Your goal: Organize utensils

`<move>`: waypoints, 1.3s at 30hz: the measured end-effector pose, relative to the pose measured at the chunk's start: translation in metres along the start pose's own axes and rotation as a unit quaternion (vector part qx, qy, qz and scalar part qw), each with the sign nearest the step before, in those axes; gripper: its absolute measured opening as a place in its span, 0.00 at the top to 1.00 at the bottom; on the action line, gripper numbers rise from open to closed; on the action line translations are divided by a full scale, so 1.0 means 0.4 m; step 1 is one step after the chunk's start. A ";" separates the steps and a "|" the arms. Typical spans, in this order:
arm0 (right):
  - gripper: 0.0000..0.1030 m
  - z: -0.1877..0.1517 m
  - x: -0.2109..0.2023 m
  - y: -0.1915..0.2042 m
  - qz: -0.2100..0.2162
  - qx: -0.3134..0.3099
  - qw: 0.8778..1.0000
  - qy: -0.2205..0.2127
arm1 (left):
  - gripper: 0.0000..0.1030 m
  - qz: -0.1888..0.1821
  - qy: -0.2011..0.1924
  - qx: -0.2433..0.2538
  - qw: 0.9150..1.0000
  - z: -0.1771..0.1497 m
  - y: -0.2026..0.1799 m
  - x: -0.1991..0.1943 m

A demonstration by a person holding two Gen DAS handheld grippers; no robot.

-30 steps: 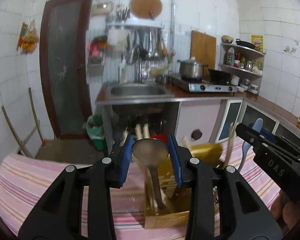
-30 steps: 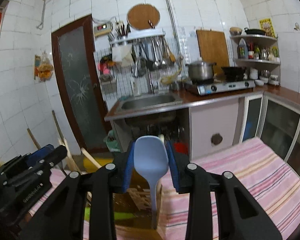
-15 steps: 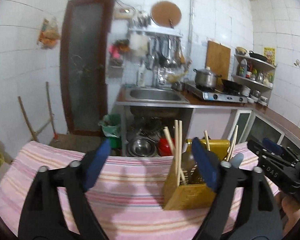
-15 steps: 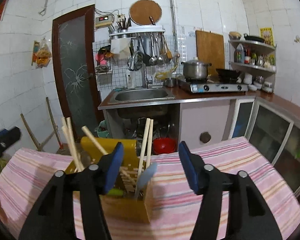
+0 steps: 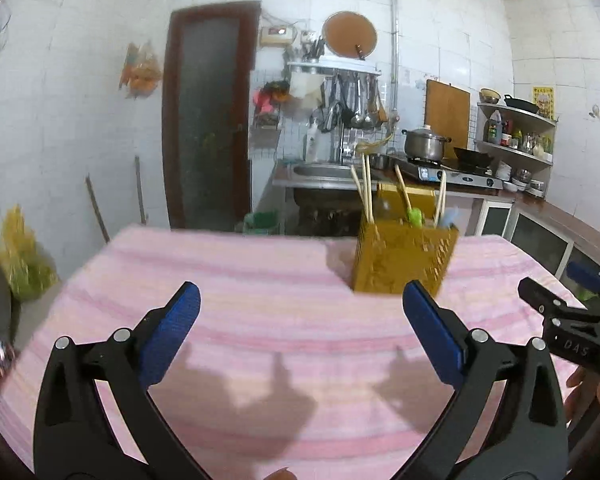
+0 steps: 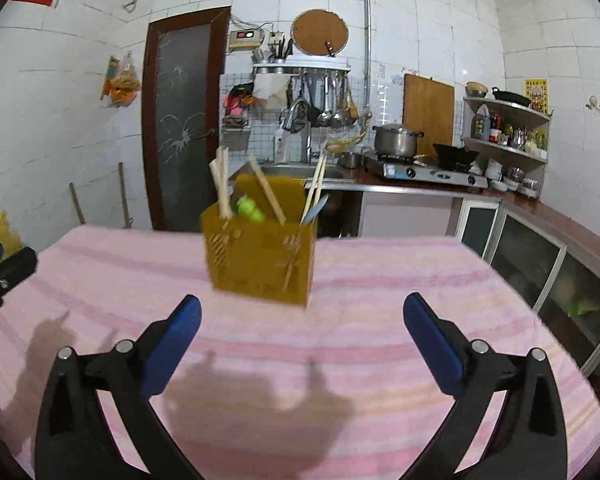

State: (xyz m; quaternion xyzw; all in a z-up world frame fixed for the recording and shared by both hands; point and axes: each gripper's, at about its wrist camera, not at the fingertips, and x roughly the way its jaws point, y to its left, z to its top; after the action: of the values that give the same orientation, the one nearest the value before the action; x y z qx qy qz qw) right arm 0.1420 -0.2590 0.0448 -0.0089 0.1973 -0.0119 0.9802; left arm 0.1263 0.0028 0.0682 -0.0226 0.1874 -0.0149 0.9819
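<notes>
A yellow slotted utensil holder (image 5: 404, 260) stands upright on the pink striped tablecloth (image 5: 260, 320); it also shows in the right wrist view (image 6: 262, 260). It holds several wooden chopsticks (image 6: 222, 184), a green spoon (image 6: 249, 208) and a blue spoon (image 6: 314, 210). My left gripper (image 5: 300, 332) is open and empty, well back from the holder. My right gripper (image 6: 302, 340) is open and empty, also back from it, and it shows at the right edge of the left wrist view (image 5: 572, 320).
Beyond the table are a sink counter (image 6: 300, 172), a gas stove with a pot (image 6: 398, 140), a glass door (image 6: 180, 120) and corner shelves (image 6: 504, 128). Cabinets (image 6: 540, 248) run along the right. A yellow-green bag (image 5: 20, 256) sits at left.
Both grippers let go of their spoons into the holder, opened wide and drew back and up from it. The holder now stands farther away in both views.
</notes>
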 end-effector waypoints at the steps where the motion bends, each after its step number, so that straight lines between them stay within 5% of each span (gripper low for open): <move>1: 0.04 -0.021 -0.017 0.003 0.003 0.000 1.000 0.002 | 0.05 0.003 0.001 -0.003 1.000 -0.027 0.004 -0.015; 14: 0.04 -0.173 -0.104 0.013 0.002 0.014 0.999 -0.032 | 0.05 0.043 -0.031 0.012 0.999 -0.203 0.022 -0.086; 39: 0.04 -0.208 -0.121 0.007 -0.011 0.025 0.998 -0.062 | 0.05 0.015 -0.010 0.049 0.999 -0.223 -0.004 -0.086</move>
State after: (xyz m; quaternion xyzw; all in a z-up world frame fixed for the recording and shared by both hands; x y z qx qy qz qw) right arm 0.0651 -0.2560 -0.0132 0.0126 0.1361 -0.0270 0.9902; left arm 0.0615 -0.0010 -0.0019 0.0279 0.1768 -0.0090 0.9838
